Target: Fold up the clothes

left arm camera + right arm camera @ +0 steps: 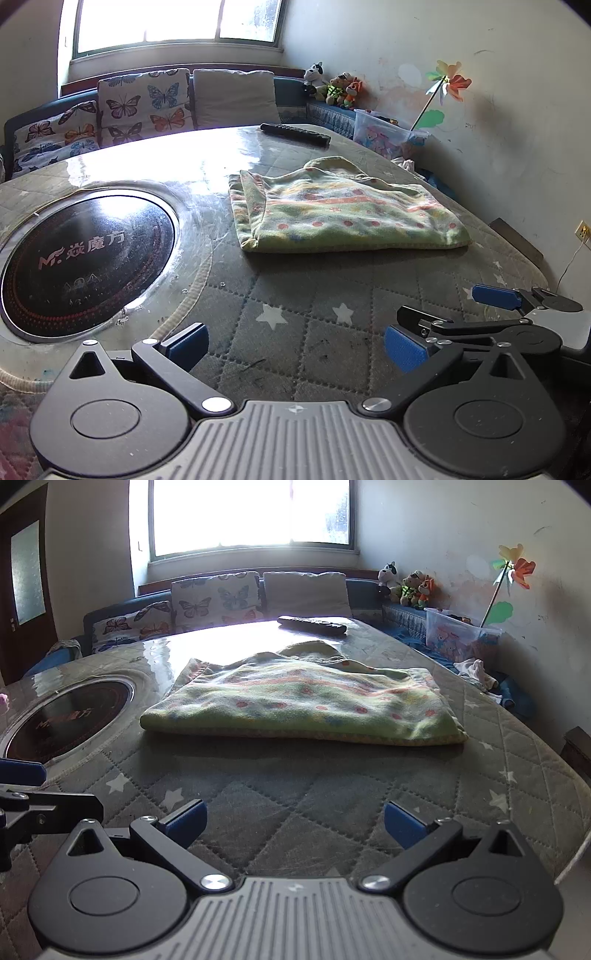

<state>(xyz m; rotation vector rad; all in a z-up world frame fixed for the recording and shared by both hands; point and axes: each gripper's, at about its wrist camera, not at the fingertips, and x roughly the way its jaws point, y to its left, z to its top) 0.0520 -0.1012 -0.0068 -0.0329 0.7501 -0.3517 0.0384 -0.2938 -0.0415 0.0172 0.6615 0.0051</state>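
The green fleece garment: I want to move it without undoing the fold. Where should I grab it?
Likely the green fleece garment by its thick near folded edge, coming low from the front, one open hand-held gripper toward each near corner; that rounded edge faces both.

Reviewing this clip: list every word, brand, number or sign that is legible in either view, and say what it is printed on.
"MF. 焱魔方": reddish lettering on the round black glass cooktop set into the table; the first character is uncertain.
Small pale symbols below that logo: too blurred to read.
White lettering on the long black remote control: too blurred to read.
Printed figures on the clear plastic storage box: pictures, no readable words.
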